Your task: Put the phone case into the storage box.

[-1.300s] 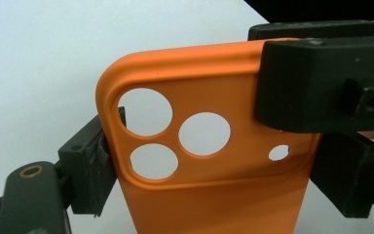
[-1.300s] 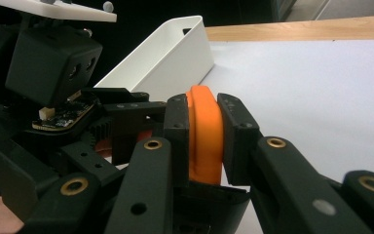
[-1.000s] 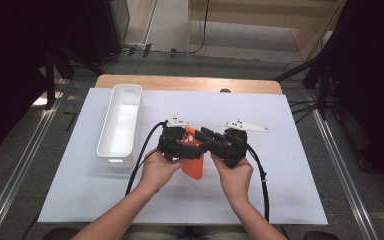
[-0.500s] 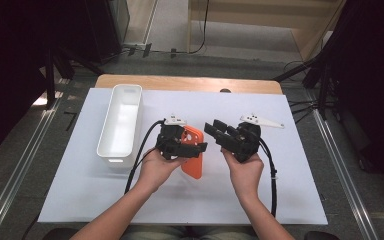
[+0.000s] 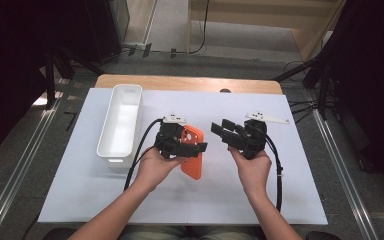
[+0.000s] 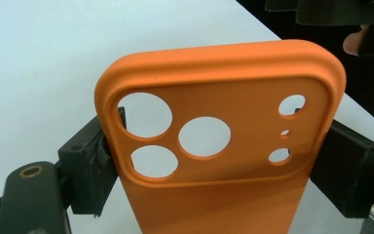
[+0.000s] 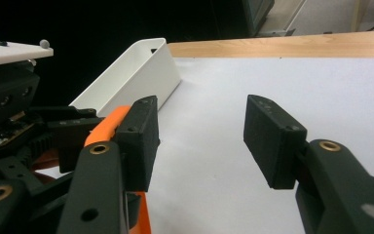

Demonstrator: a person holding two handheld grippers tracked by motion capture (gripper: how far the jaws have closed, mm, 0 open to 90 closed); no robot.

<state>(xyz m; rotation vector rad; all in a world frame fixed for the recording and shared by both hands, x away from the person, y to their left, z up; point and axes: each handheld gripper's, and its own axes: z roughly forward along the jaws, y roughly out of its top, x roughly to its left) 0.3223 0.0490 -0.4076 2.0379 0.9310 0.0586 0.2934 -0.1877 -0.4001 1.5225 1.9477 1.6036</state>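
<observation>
Orange phone case [image 5: 192, 159] sits near the middle of the white surface [image 5: 80, 195] in the high view, pinched across its width by the left hand-held gripper [image 5: 198, 148]. The right hand-held gripper [image 5: 221, 129] hangs just right of it, apart, its jaws having just been opening with nothing between them. A white bin [image 5: 120, 122] lies left, and open surface spreads near and right.

In the left gripper view, the pads clamp the case's [image 6: 224, 141] two long edges beside the camera cut-outs.

In the right gripper view, the spread jaws frame bare surface [image 7: 272, 78]; the case's edge [image 7: 104, 127] shows at left, the bin [image 7: 131, 75] beyond.
</observation>
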